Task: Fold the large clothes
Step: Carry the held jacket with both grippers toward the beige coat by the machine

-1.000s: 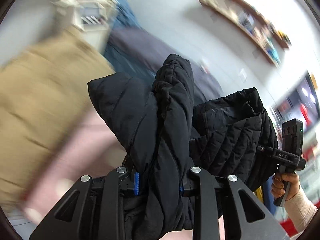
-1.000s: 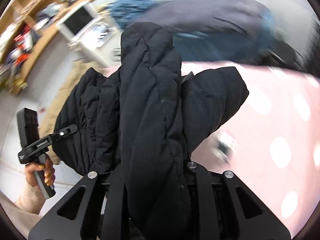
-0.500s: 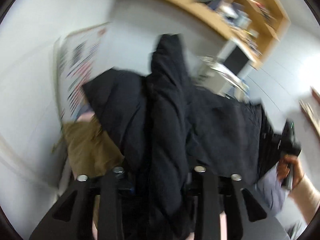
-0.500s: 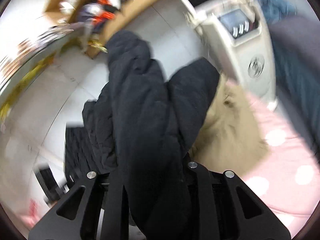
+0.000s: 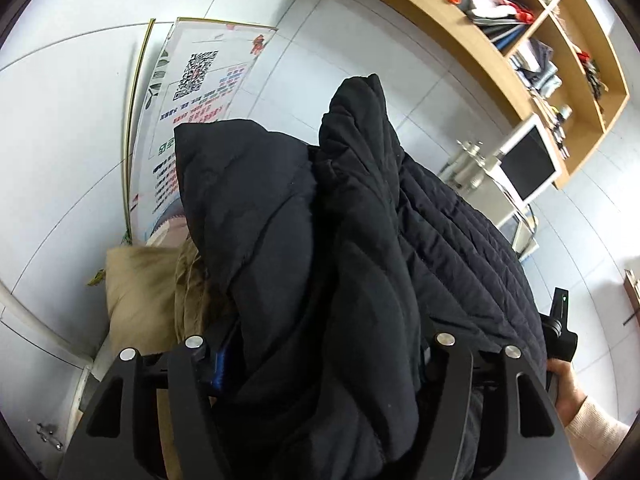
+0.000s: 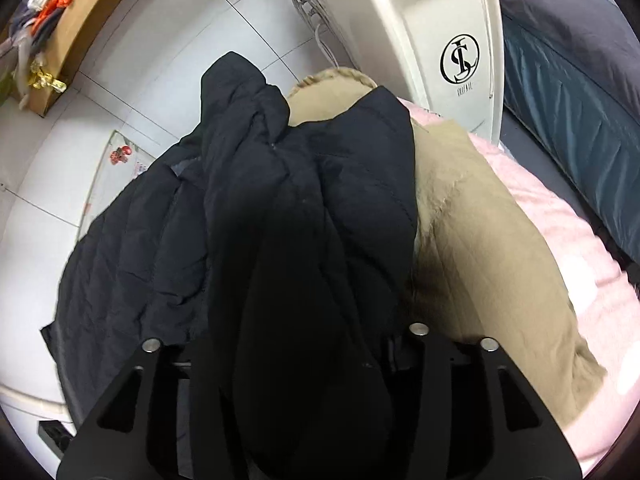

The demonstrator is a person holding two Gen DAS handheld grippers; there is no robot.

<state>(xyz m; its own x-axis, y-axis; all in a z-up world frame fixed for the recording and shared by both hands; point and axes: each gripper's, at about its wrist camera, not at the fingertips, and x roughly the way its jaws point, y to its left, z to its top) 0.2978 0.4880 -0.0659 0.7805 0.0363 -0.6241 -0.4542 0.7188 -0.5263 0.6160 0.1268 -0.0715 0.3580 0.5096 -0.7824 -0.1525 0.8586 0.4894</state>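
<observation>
A black quilted jacket [image 5: 360, 240] hangs bunched between both grippers and fills the middle of both views; in the right wrist view the jacket [image 6: 288, 220] is held above a tan garment. My left gripper [image 5: 320, 356] is shut on a thick fold of the jacket. My right gripper [image 6: 288, 344] is shut on another fold of it. The right gripper's handle and the hand on it show at the far right of the left wrist view [image 5: 560, 340]. The fingertips are hidden by fabric.
A tan garment [image 6: 480, 260] lies on a pink spotted cover [image 6: 580, 260]. A white machine [image 6: 440, 40] stands behind, with a dark blue-grey bedding pile [image 6: 580, 80] to its right. Wooden shelves [image 5: 520, 40], a monitor [image 5: 528, 168] and a poster [image 5: 192, 92] line the white wall.
Both grippers have swung with the jacket away from the pink cover and blue pile toward the wall, shelves and tan garment. Both stay shut on the jacket.
</observation>
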